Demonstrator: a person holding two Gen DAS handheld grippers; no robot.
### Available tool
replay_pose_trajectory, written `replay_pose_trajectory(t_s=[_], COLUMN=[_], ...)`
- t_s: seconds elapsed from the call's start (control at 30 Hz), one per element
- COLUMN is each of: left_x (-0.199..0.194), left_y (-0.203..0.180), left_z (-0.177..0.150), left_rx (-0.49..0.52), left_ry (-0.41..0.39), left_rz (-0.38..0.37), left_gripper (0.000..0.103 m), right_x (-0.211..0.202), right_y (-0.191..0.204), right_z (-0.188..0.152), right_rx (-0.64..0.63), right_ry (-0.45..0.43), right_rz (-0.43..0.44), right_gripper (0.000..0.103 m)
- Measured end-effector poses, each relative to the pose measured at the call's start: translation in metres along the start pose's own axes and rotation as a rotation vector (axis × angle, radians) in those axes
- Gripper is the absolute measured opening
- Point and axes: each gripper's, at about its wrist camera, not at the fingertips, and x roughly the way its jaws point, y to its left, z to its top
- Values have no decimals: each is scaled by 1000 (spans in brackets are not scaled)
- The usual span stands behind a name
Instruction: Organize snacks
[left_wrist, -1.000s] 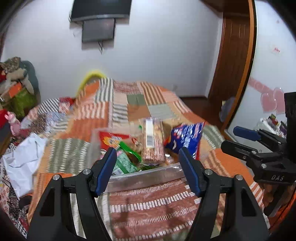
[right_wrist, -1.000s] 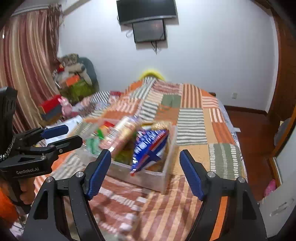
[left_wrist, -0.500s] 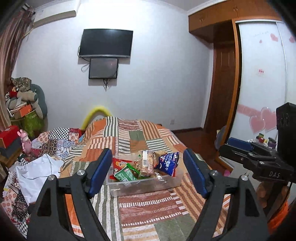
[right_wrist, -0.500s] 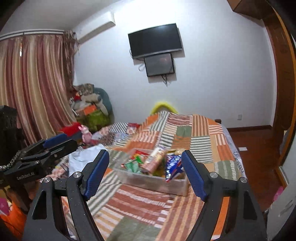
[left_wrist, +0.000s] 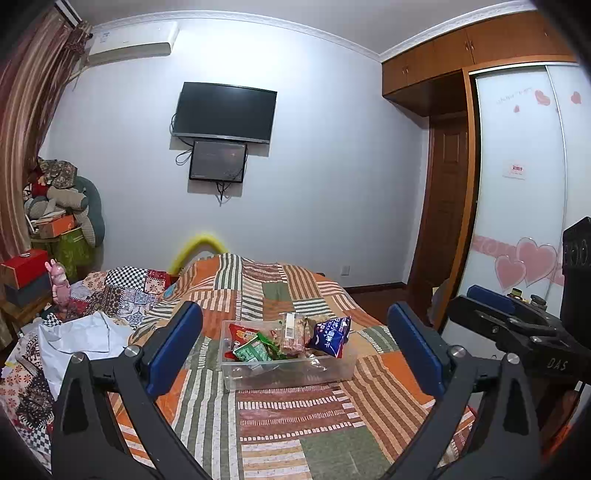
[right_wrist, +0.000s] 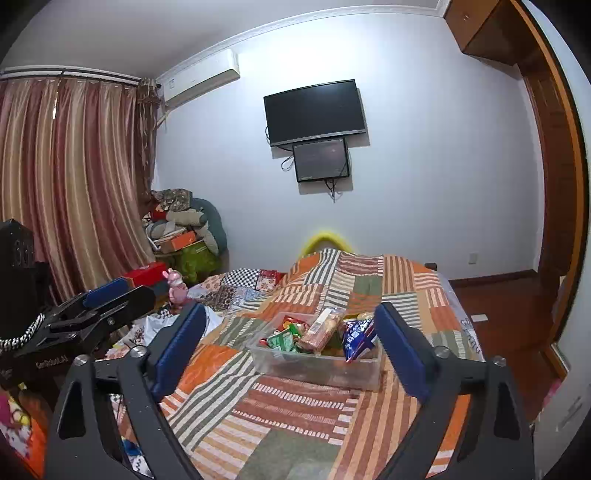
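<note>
Clear plastic bin (left_wrist: 288, 371) of snack packets mid-bed on striped patchwork quilt (left_wrist: 295, 424), bare cloth all round. Left gripper (left_wrist: 295, 347) and right gripper (right_wrist: 291, 341) well short of it, jaws opening, nothing between. Wardrobe door with pink hearts (left_wrist: 524, 221) only from left; striped curtains (right_wrist: 70, 184) fully from right.

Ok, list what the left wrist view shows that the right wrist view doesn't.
Left wrist view only: the wardrobe door with pink hearts and the right claw from the side.
Right wrist view only: the striped curtains spread wide and the left claw from the side.
Both: the clear snack bin on the patchwork bedspread, the wall TV, and each view's own claw opening, empty.
</note>
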Motion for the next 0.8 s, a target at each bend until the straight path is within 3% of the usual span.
replay_pose_trajectory(t_s=[0.2,0.8], left_x=[-3,0], left_y=[-3,-3], left_z=[-6,-11], left_rx=[18,27], left_ry=[-11,-1], left_rz=[9,36], left_gripper=[102,102], right_x=[-7,-8], right_y=[2,5], right_z=[0,-3], right_rx=[-8,-18], right_ry=[-17,1], right_rz=[-14,-5], right_gripper=[98,99])
